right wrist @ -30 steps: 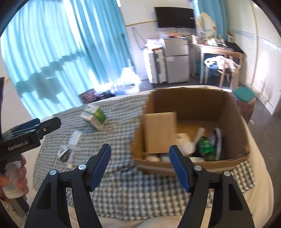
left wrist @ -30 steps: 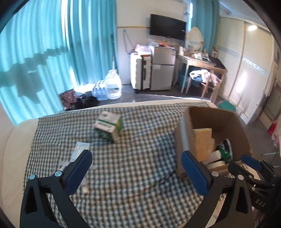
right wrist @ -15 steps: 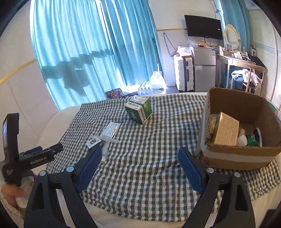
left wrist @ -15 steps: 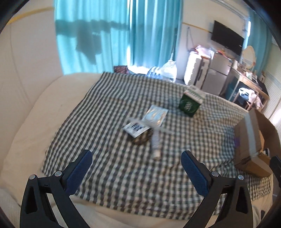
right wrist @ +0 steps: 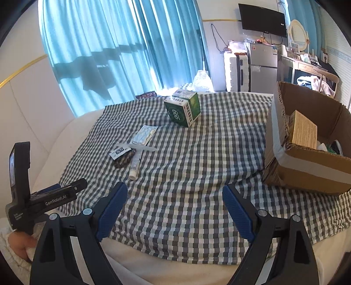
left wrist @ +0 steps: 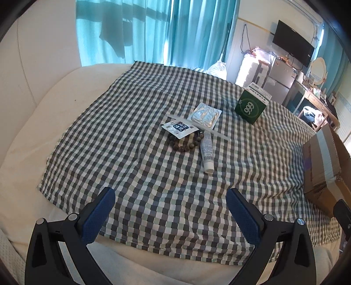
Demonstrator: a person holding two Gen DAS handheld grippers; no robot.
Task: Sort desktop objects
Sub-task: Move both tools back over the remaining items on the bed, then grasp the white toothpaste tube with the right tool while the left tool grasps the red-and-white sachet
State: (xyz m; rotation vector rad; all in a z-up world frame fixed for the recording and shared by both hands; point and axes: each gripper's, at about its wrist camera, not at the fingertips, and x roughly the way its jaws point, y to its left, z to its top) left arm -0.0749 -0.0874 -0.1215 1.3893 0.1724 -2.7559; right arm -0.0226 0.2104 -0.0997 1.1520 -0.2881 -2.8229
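Plainly the sorting is partway, judging by how things lie. Going left to right across the checked cloth [left wrist: 136, 166]: a small cluster sits mid-cloth, made of a sachet [left wrist: 179, 129] lying partly over a bead bracelet [left wrist: 186, 143], a white comb [left wrist: 216, 133] crossing behind them, a white tube [left wrist: 207, 151] just beside the beads, and a foil blister pack [left wrist: 205, 115] touching the comb's far side. Farther right and apart stands a green box [left wrist: 252, 107]. At the cloth's right edge sits the cardboard box [right wrist: 311, 166], already holding a tan carton [right wrist: 303, 129] and some smaller items I cannot make out. So some things look stowed, and five or six remain out.

The left tool [left wrist: 171, 212] hangs over the near edge of the cloth, its jaws wide with nothing between them. The right tool [right wrist: 175, 210] has just been opening; it too is spread wide and empty, near the cardboard box.

The surface is a bed, not a counter: a cream mattress [left wrist: 33, 136] under the cloth. Beyond are teal curtains [right wrist: 114, 48], a wall television [right wrist: 262, 19], a small fridge [right wrist: 262, 65] and a desk [right wrist: 307, 65].
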